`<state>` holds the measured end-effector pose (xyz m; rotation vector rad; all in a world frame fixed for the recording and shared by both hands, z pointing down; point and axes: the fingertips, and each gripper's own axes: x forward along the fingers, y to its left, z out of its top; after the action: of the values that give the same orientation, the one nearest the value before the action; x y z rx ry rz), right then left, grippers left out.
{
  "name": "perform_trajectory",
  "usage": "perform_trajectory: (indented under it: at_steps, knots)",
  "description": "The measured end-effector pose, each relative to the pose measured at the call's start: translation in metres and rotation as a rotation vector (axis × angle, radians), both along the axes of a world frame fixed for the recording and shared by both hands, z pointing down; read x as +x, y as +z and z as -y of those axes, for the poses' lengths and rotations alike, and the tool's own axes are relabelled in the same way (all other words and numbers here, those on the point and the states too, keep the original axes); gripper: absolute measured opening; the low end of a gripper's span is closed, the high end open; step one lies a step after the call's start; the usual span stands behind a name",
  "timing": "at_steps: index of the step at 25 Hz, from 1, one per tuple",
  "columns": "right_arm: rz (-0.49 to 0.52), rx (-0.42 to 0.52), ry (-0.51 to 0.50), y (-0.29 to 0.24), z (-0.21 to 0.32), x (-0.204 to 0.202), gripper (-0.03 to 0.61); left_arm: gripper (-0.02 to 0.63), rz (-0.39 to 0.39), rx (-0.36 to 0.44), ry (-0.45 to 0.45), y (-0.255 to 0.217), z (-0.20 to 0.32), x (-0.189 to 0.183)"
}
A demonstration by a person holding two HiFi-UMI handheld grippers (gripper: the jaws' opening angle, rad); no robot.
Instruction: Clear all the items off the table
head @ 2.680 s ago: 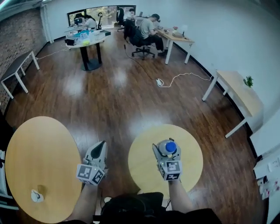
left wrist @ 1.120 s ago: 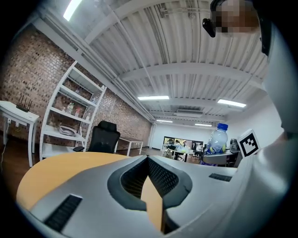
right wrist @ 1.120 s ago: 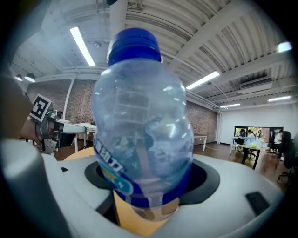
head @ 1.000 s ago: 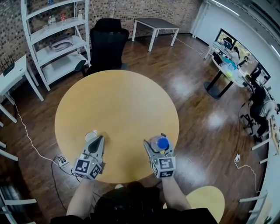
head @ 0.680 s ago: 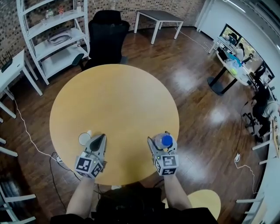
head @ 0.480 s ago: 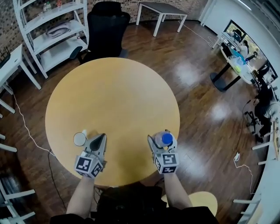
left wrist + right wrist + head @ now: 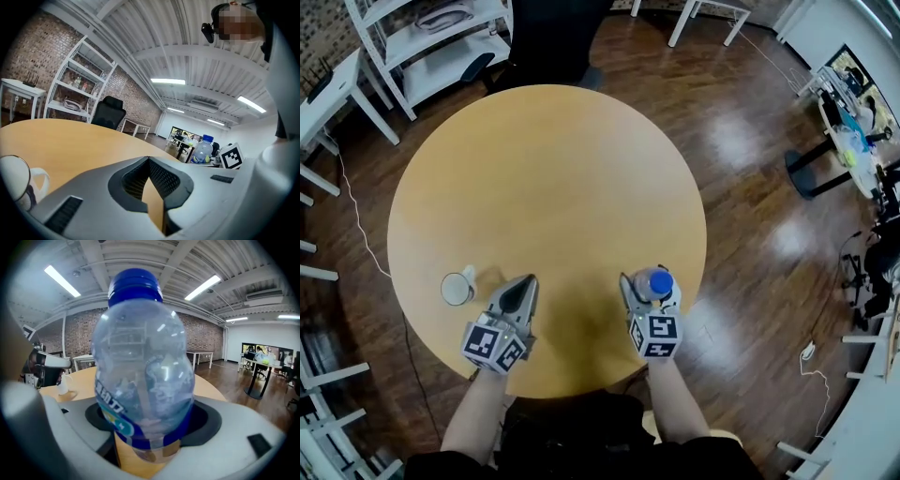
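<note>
A clear plastic bottle (image 7: pixel 656 284) with a blue cap stands upright between the jaws of my right gripper (image 7: pixel 649 281), which is shut on it above the near right part of the round wooden table (image 7: pixel 544 169). In the right gripper view the bottle (image 7: pixel 143 380) fills the middle, its lower body pinched by the right gripper (image 7: pixel 150 446). My left gripper (image 7: pixel 528 281) is shut and empty, low over the table's near edge. A white mug (image 7: pixel 456 287) stands on the table just left of it. In the left gripper view, the mug (image 7: pixel 16 180) shows at the left beside the left gripper (image 7: pixel 149 161).
A white shelving unit (image 7: pixel 441 37) and a black chair (image 7: pixel 553 37) stand beyond the table's far edge. A white desk (image 7: pixel 328 94) is at the left, with a cable on the dark wooden floor. More tables (image 7: pixel 853 103) stand at the far right.
The view has swung from a small table to the big round one. Both grippers now reach farther over its near edge. The mug has come out to the left of the left gripper.
</note>
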<state>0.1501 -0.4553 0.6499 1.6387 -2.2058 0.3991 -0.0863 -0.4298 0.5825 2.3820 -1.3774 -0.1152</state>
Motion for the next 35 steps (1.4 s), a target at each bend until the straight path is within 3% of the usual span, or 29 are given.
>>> perform_trajectory:
  at_steps: [4,10,15,21,24,35]
  knots:
    - [0.028,0.004,0.031,0.016,0.0,0.003,0.379,0.005,0.027,-0.047,0.008,0.015,0.003,0.006]
    - [0.112,0.086,0.037,0.015,-0.001,-0.003,0.379,0.005,0.036,-0.088,0.023,0.034,0.01,0.005]
    - [0.115,0.068,0.044,0.017,-0.004,0.002,0.379,0.005,0.03,-0.094,0.082,0.032,-0.002,0.023]
    - [0.119,0.02,0.05,0.027,-0.001,0.004,0.393,0.005,0.004,-0.069,0.135,0.016,-0.014,0.028]
    - [0.137,-0.003,0.063,0.032,-0.003,0.009,0.446,0.005,0.013,-0.036,0.134,0.002,-0.017,0.021]
    - [0.108,0.051,0.11,-0.009,-0.029,0.006,0.445,0.005,-0.003,0.042,0.079,-0.032,-0.022,-0.02]
